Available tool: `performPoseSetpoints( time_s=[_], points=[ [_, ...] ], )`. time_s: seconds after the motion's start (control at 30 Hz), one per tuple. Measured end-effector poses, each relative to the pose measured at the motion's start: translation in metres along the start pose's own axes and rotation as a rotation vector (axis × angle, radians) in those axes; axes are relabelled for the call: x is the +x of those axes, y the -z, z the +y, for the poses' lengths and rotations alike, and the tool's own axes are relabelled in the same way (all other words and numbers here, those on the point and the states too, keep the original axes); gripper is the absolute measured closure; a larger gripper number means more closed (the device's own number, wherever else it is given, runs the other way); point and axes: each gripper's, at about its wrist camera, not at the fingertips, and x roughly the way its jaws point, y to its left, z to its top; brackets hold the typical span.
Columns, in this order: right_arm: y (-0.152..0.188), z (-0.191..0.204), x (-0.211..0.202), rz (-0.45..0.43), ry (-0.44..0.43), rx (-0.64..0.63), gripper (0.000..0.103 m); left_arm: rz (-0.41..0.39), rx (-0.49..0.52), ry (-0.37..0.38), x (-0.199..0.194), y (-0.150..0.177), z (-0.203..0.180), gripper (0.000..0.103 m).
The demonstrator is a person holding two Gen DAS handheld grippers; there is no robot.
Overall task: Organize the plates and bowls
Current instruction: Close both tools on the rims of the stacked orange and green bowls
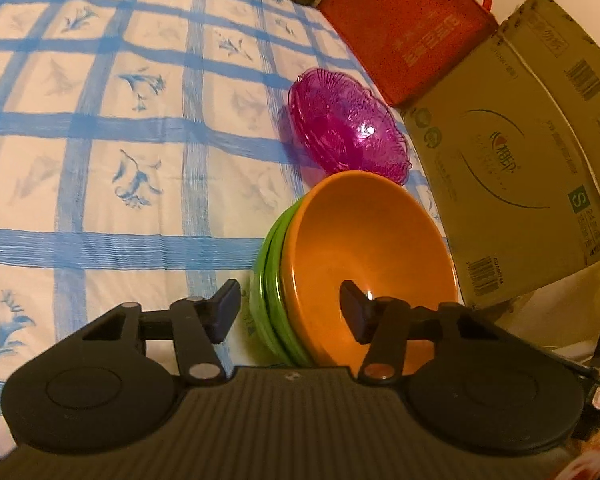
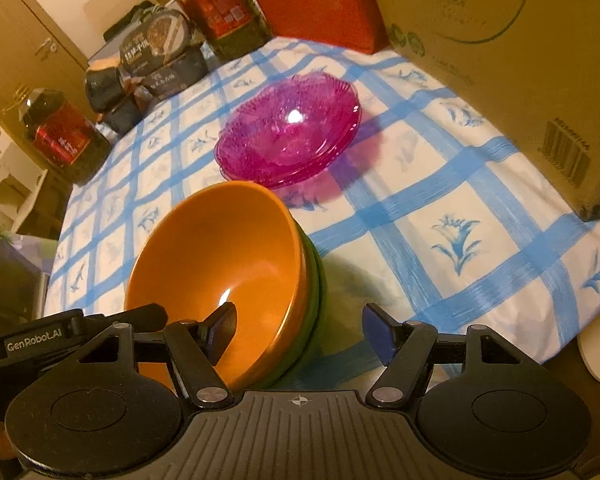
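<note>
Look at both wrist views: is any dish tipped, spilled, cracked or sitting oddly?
Nothing stands out. The orange bowl nests squarely in the green bowls, the pink dishes are neatly stacked behind, and nothing looks spilled or cracked.

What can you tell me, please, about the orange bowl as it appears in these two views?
The orange bowl is round, deep and smooth, glossy like plastic or glazed ceramic, with a light glint near its bottom. It looks empty and sits upright, nested in green bowls on the blue-checked tablecloth, close to the pink glass dishes. Both open grippers straddle its rim, one finger inside; contact is unclear.
</note>
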Motion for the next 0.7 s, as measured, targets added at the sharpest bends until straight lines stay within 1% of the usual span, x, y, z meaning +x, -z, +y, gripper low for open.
performPoseSetpoints(
  time_s=[0.17,0.37,0.43,0.5,0.63,0.7],
  points=[
    [-0.003,-0.001,0.013,0.038,-0.005,0.016,0.034,0.033,0.009,-0.004,0.012,-0.004,0.001,0.064],
    [-0.006,-0.001,0.021,0.060,0.006,0.023,0.035,0.045,0.040,-0.014,0.019,-0.003,-0.002,0.066],
    [-0.006,0.000,0.022,0.065,0.002,0.024,0.036,0.049,0.050,-0.020,0.021,-0.003,-0.003,0.067],
    [-0.006,0.000,0.024,0.073,-0.003,0.026,0.045,0.053,0.055,-0.026,0.023,-0.004,-0.003,0.070],
    [-0.005,-0.001,0.029,0.088,0.013,0.023,0.054,0.060,0.065,-0.039,0.024,-0.004,-0.003,0.076],
    [-0.005,-0.002,0.030,0.096,0.008,0.024,0.063,0.062,0.073,-0.044,0.024,-0.005,-0.003,0.076]
  ],
)
